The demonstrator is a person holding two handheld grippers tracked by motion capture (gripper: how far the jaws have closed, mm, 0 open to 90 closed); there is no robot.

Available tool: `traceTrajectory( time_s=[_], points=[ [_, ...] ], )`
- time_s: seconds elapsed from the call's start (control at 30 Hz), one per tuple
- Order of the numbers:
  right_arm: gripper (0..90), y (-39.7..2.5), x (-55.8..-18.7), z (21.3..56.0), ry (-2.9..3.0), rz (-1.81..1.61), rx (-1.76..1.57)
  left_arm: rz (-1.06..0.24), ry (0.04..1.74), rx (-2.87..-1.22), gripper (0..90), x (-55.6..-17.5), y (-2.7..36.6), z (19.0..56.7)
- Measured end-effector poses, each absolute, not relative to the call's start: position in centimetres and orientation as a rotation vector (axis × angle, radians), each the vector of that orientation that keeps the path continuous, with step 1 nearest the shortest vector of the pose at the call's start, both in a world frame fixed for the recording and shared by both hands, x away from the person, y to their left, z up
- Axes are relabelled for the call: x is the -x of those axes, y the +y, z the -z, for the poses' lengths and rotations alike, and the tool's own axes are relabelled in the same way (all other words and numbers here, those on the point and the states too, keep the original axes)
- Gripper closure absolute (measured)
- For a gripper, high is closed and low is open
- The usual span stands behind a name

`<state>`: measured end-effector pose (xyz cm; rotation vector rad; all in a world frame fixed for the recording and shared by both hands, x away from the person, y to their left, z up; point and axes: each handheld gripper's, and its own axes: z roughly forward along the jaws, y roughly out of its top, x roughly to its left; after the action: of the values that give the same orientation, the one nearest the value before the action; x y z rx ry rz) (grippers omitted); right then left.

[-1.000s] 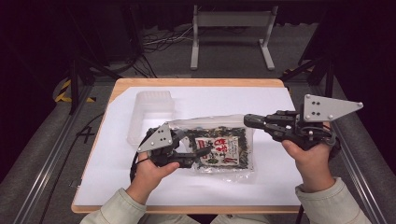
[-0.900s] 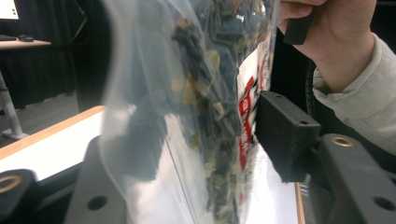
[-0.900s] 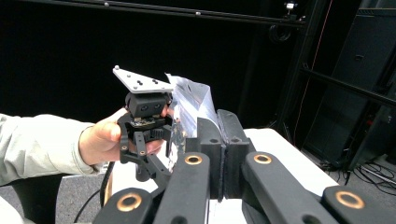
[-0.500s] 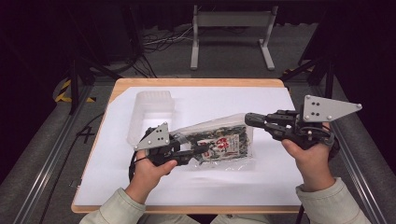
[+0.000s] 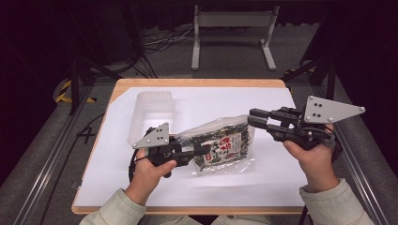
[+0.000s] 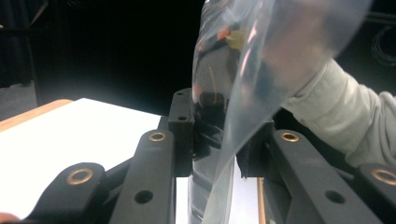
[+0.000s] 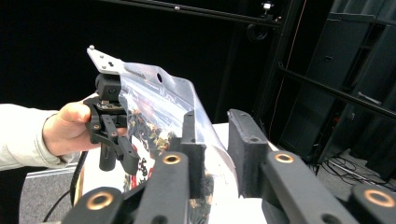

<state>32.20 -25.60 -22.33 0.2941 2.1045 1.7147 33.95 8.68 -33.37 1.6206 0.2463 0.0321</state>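
A clear plastic bag (image 5: 220, 145) of dark dried leaves with a red-and-white label hangs tilted above the white table sheet (image 5: 281, 178). My left gripper (image 5: 204, 150) is shut on the bag's lower left part. In the left gripper view the bag's film (image 6: 252, 56) runs up between the left gripper's (image 6: 215, 126) jaws. My right gripper (image 5: 252, 118) sits at the bag's raised upper right corner. In the right gripper view its jaws (image 7: 217, 126) stand apart, with the bag's edge (image 7: 159, 98) against the left jaw. The left gripper (image 7: 116, 154) shows there too, clamped on the bag.
A clear, lidless plastic container (image 5: 150, 110) lies on the sheet behind my left hand. The wooden table edge (image 5: 197, 83) frames the sheet. A grey metal stand (image 5: 232, 33) and cables are on the floor beyond. Dark rails run along both sides.
The bag has been lifted from lying flat to a tilted, raised pose. My left gripper moved right along it and rose; the right gripper stayed near the upper right corner.
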Motion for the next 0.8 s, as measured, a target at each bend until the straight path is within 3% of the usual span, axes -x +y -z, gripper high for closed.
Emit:
traceTrajectory(
  time_s=[0.33, 0.8],
  points=[
    [55.7, -26.0, -31.9, 22.2, 2.048, -1.71, -0.312, -0.08, 0.249, -1.627, 72.1, -34.2, 9.1, 32.2],
    [54.6, -27.8, -31.9, 23.3, 2.016, -1.704, -0.404, -0.161, 0.264, -1.632, 72.2, -35.2, 10.2, 29.4]
  ],
)
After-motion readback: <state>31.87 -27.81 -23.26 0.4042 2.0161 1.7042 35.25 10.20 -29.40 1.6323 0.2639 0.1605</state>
